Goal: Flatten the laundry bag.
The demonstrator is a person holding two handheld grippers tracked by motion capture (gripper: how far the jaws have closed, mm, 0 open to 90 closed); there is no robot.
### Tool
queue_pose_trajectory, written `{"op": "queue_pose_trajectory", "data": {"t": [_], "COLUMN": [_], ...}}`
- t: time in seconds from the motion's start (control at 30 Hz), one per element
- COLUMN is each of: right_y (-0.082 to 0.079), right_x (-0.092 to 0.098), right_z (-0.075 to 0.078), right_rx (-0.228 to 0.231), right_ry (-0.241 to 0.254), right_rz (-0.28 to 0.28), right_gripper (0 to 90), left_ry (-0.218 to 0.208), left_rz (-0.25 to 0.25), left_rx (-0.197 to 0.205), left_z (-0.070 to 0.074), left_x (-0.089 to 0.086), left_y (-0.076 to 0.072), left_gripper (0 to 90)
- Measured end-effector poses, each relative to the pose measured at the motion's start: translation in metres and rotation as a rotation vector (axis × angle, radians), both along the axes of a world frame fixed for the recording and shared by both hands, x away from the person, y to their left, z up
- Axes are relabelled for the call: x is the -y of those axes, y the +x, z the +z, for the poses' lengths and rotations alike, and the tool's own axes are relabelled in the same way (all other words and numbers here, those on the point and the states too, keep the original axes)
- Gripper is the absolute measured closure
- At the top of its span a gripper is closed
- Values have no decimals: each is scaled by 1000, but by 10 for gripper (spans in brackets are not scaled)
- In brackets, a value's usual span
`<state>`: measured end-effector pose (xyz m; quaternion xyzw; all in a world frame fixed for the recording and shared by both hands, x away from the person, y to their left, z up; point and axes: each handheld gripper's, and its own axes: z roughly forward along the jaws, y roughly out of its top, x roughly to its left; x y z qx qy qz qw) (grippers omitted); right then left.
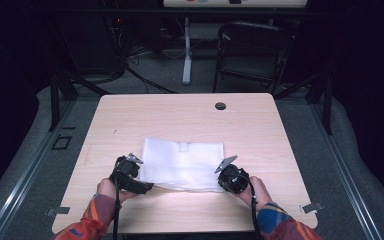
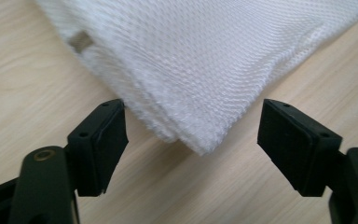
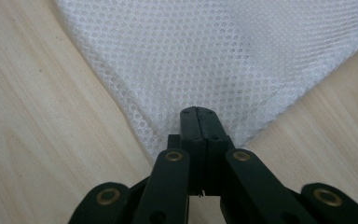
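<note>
Pale wooden surface (image 1: 190, 112) carried a folded white mesh cloth (image 1: 182, 162), long axis running left to right between both hands, toward the near edge. Right gripper (image 3: 199, 116) had its fingers pressed together, pinching the cloth's near right corner. Left gripper (image 2: 191, 133) sat at the near left corner, fingers (image 2: 103, 135) spread, corner between them, untouched.

- No text, brand, number or sign can be read anywhere.
- The small tag (image 2: 80, 41) sewn at the edge of the white mesh cloth (image 2: 205, 60) is blurred and looks blank; nothing on it is legible.
</note>
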<state>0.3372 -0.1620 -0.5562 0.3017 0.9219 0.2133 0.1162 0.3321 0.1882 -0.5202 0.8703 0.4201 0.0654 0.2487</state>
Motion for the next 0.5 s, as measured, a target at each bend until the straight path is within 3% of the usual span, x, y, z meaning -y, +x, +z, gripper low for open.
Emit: {"op": "queue_pose_trajectory", "data": {"t": [0.1,0.2,0.3,0.5], "right_y": [0,1,1,2], "right_x": [0,0,-1,0], "right_z": [0,0,-1,0], "right_rx": [-2,-4,-3,-9], "right_ry": [-4,-4,13,1], "right_rz": [1,-2,-14,-11], "right_gripper": [900,900,900,900], "left_ry": [-14,-28,-37,-33], "left_rz": [37,41,-5,-119], "left_rx": [39,84,118,113], "left_z": [4,9,11,5], "left_x": [-7,-8,1,29], "left_y": [-3,-5,-7,-4], "left_gripper": [195,183,186,175]}}
